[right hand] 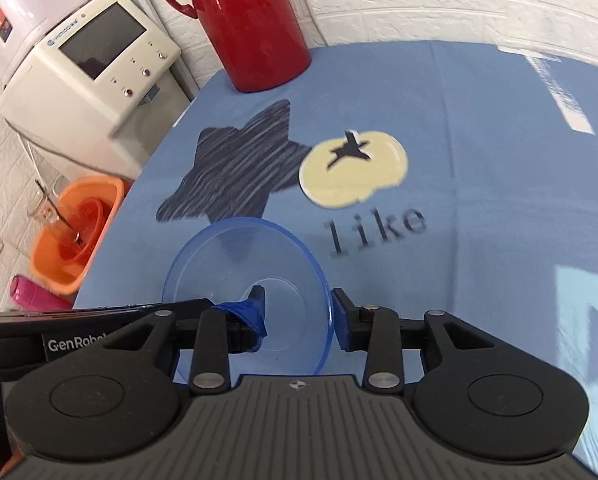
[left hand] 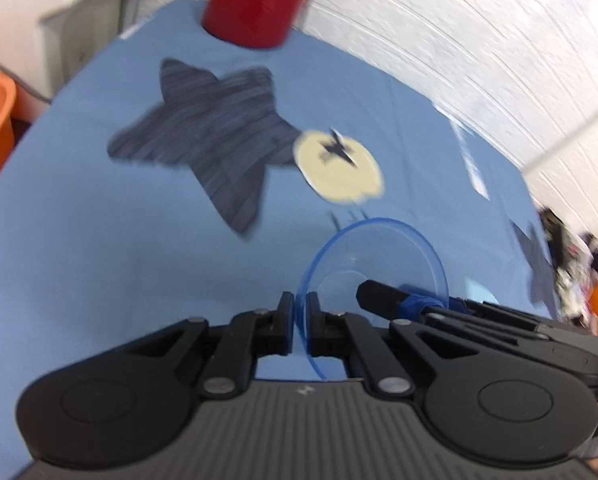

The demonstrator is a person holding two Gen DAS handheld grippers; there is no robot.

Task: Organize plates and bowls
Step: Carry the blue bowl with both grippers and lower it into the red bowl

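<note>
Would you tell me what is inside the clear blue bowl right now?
Inside the blue bowl only one blue-taped finger of the right gripper shows; no food. The cloth shows through its base.

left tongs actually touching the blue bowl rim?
Touching. The left wrist view shows the left tongs shut on the blue bowl, its rim pinched edge-on between both fingers with no gap visible.
</note>
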